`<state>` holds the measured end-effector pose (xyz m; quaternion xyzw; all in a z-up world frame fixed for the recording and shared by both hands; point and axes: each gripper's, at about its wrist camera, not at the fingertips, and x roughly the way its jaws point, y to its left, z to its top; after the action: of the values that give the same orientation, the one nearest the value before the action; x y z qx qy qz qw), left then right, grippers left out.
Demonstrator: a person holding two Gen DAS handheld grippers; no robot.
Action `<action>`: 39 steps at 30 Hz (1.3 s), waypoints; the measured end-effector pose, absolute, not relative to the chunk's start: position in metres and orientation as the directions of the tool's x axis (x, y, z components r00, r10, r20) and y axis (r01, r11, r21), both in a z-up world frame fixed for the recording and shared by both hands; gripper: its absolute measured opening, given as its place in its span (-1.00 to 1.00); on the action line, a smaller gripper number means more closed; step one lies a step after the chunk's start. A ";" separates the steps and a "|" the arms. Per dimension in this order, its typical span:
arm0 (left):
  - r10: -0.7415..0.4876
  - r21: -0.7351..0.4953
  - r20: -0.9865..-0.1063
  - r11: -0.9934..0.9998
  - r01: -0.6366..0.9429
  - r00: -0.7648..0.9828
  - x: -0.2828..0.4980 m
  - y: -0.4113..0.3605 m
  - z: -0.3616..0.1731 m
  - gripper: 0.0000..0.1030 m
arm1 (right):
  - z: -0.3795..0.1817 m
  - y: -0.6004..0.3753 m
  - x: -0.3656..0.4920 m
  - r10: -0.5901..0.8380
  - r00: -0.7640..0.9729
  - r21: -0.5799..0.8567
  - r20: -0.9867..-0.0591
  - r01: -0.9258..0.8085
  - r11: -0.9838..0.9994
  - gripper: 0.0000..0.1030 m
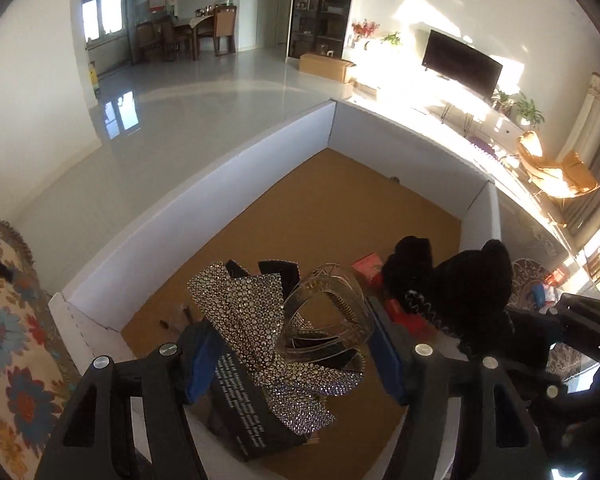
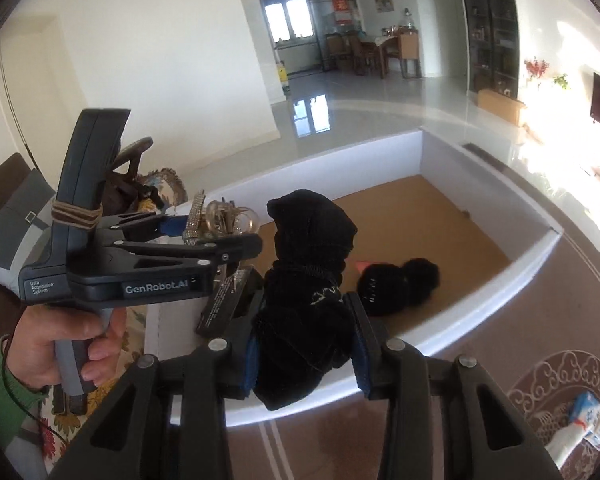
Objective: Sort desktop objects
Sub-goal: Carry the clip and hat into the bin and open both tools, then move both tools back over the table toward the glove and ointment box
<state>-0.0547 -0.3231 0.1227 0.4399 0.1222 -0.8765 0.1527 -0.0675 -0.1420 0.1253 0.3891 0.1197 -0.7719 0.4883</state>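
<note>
My left gripper is shut on a rhinestone hair clip with a clear claw clip against it, held above the white box. It also shows in the right wrist view, at the box's near left corner. My right gripper is shut on a black sock, held over the box's near wall. The same sock shows at the right of the left wrist view. A second black sock lies on the box's brown floor.
A black labelled box and a red packet lie in the white box. A floral cloth lies to the left. A blue-and-white carton rests on the patterned table at the right.
</note>
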 end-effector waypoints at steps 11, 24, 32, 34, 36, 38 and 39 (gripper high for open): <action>-0.235 -0.054 -0.836 -0.864 0.501 -0.495 -0.035 -0.346 0.097 0.35 | 0.071 -0.181 -0.075 -0.579 -0.096 0.268 -0.810 0.817 -0.510 0.79; -0.048 -0.062 -0.690 -0.990 0.125 -0.722 -0.007 -0.133 0.149 0.71 | 0.060 0.082 -0.024 -0.434 -0.538 0.040 -0.723 0.594 -0.803 1.00; 0.002 -0.039 -0.708 -0.999 0.036 -0.706 -0.031 -0.055 0.132 0.71 | -0.003 0.248 -0.009 -0.215 -0.538 0.033 -0.815 0.327 -0.945 1.00; -0.002 -0.026 -0.713 -0.999 0.029 -0.701 -0.034 -0.045 0.128 0.71 | -0.011 0.268 -0.004 -0.199 -0.541 0.044 -0.817 0.286 -0.957 1.00; -0.006 -0.014 -0.721 -1.000 0.023 -0.693 -0.039 -0.038 0.123 0.71 | -0.012 0.278 -0.002 -0.183 -0.546 0.037 -0.817 0.266 -0.963 1.00; -0.008 -0.005 -0.731 -1.000 0.018 -0.682 -0.043 -0.033 0.116 0.71 | -0.014 0.281 -0.001 -0.172 -0.549 0.025 -0.818 0.265 -0.964 1.00; -0.006 -0.002 -0.739 -1.000 0.012 -0.674 -0.046 -0.030 0.112 0.71 | -0.016 0.280 -0.001 -0.169 -0.550 0.019 -0.818 0.267 -0.963 1.00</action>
<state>-0.0464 -0.0304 0.1115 0.4037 0.0035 -0.9149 0.0048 -0.0015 0.2802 -0.0163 0.4577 0.0540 -0.8787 0.1240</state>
